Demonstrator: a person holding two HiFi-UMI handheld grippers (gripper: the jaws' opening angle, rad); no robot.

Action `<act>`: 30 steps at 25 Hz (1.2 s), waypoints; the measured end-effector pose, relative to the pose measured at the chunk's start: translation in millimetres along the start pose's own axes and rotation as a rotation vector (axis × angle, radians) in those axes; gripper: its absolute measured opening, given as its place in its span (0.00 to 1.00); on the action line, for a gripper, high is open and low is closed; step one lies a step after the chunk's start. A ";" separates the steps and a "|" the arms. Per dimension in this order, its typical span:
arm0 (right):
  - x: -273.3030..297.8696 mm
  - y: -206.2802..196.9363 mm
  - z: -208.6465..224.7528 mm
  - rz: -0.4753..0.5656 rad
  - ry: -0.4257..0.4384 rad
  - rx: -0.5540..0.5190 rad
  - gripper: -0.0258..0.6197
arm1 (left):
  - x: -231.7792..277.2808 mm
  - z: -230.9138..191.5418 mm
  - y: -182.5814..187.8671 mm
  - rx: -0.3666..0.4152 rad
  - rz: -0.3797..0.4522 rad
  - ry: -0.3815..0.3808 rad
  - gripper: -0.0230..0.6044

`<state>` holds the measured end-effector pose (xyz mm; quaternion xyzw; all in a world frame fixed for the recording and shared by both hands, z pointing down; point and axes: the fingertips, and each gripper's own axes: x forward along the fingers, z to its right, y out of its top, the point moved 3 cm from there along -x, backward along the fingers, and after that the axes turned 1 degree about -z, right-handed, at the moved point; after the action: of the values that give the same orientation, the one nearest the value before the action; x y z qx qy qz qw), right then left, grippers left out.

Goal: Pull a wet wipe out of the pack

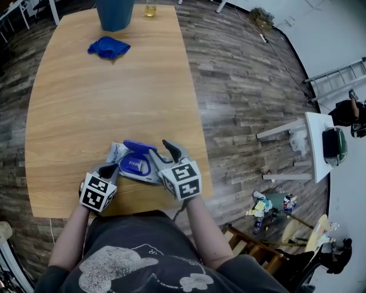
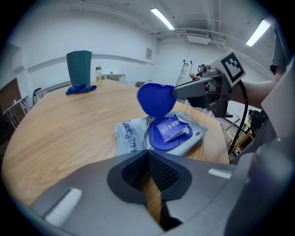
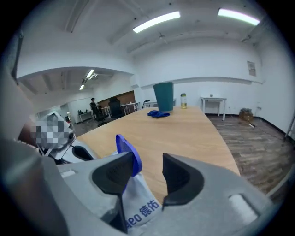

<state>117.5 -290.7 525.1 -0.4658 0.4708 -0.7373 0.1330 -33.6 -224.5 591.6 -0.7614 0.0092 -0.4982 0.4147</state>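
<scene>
**Fig.** My left fingers (image 1: 110,169) and right fingers (image 1: 170,150) at the soft grey wet-wipe pack (image 1: 118,153), which lies flat near the front edge of the pale rounded wooden surface (image 1: 114,103).

At the far end of the surface, well apart from the pack, stand a tall teal plastic bin (image 1: 115,14), a crumpled blue cloth (image 1: 107,47) just before it, and a small bottle of yellowish liquid (image 1: 150,8). Both my forearms reach in from the near edge, fingers angled downward. The left fingers are pressed together on nothing, just beside the pack's left end. The right fingers stand partly apart. The rounded blue plastic lid (image 2: 156,99), raised upright over its oval blue rim, rests against one of them, and the other stays clear. A blue printed seal (image 2: 171,129) lies inside the rim.
</scene>
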 end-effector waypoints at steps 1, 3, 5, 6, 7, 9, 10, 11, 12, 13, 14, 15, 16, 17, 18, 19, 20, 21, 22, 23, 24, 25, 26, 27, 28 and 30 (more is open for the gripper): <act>2.9 -1.2 8.5 0.000 -0.018 0.025 0.33 | -0.1 0.1 0.0 0.001 -0.001 0.000 0.07; 10.5 -4.7 21.3 -0.016 -0.057 0.046 0.33 | -0.4 0.3 -0.1 0.001 -0.001 -0.001 0.07; 18.9 -9.3 28.6 -0.043 -0.087 0.042 0.33 | -0.9 0.4 0.6 0.001 0.002 0.001 0.07; 22.6 -11.9 30.5 -0.057 -0.096 0.039 0.33 | -1.1 0.5 1.8 0.003 0.008 0.003 0.07; 25.9 -14.5 31.5 -0.071 -0.103 0.036 0.33 | -1.2 0.4 3.0 0.005 0.014 0.006 0.07; 31.8 -19.2 31.7 -0.094 -0.117 0.021 0.33 | -0.4 -0.5 2.2 0.007 0.016 0.009 0.07; 34.4 -20.8 31.0 -0.100 -0.122 0.011 0.33 | 0.2 -0.9 0.8 0.006 0.014 0.008 0.07; 36.3 -21.7 30.1 -0.101 -0.125 0.001 0.33 | 0.7 -1.1 0.3 0.004 0.014 0.005 0.07; 37.0 -21.9 29.2 -0.096 -0.125 -0.006 0.33 | 0.2 -1.2 0.8 0.006 0.017 0.006 0.07; 36.1 -21.1 28.6 -0.087 -0.119 -0.005 0.33 | -1.7 -1.4 2.1 0.014 0.025 0.013 0.07; 33.6 -19.5 28.6 -0.073 -0.109 0.003 0.33 | -5.1 -1.4 4.2 0.029 0.044 0.027 0.07; 29.9 -17.4 29.6 -0.054 -0.096 0.018 0.33 | -10.0 -0.5 8.0 0.048 0.079 0.044 0.07; 25.2 -15.0 31.1 -0.033 -0.084 0.039 0.33 | -15.1 2.3 13.9 0.067 0.128 0.055 0.08; 20.0 -12.5 32.5 -0.012 -0.075 0.061 0.33 | -18.9 7.7 20.3 0.088 0.175 0.054 0.19; 14.6 -10.6 33.6 0.006 -0.071 0.077 0.33 | -20.3 15.4 25.6 0.118 0.203 0.043 0.29; 9.5 -9.9 34.0 0.016 -0.071 0.084 0.33 | -19.1 24.5 29.4 0.159 0.212 0.028 0.37; 5.0 -10.1 33.5 0.020 -0.071 0.084 0.33 | -15.9 33.9 32.1 0.211 0.207 0.017 0.44; 1.4 -11.0 32.1 0.020 -0.070 0.080 0.33 | -11.6 42.6 34.7 0.267 0.196 0.013 0.49; -1.3 -12.3 29.9 0.019 -0.066 0.076 0.33 | -6.9 49.4 37.5 0.319 0.185 0.019 0.52; -3.2 -13.8 27.4 0.017 -0.061 0.074 0.33 | -2.1 53.9 40.7 0.362 0.174 0.035 0.54; -4.3 -15.6 24.9 0.014 -0.055 0.075 0.33 | 2.8 56.3 44.1 0.391 0.166 0.057 0.54; -4.9 -17.5 22.6 0.010 -0.047 0.078 0.33 | 7.3 56.8 47.6 0.403 0.163 0.081 0.53; -5.2 -19.5 20.2 0.006 -0.039 0.082 0.33 | 10.7 56.3 51.1 0.399 0.168 0.101 0.50; -5.9 -21.2 17.9 0.001 -0.029 0.087 0.33 | 12.5 55.2 54.2 0.383 0.177 0.118 0.46; -7.2 -22.6 15.6 -0.003 -0.020 0.090 0.33 | 12.5 53.4 56.8 0.360 0.190 0.132 0.41; -10.8 -23.3 11.3 -0.007 -0.003 0.086 0.33 | 6.7 47.8 61.7 0.308 0.226 0.166 0.28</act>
<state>138.1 -278.2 539.5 -0.4622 0.4368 -0.7567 0.1512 31.1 -238.1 549.5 -0.6396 0.0525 -0.5051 0.5771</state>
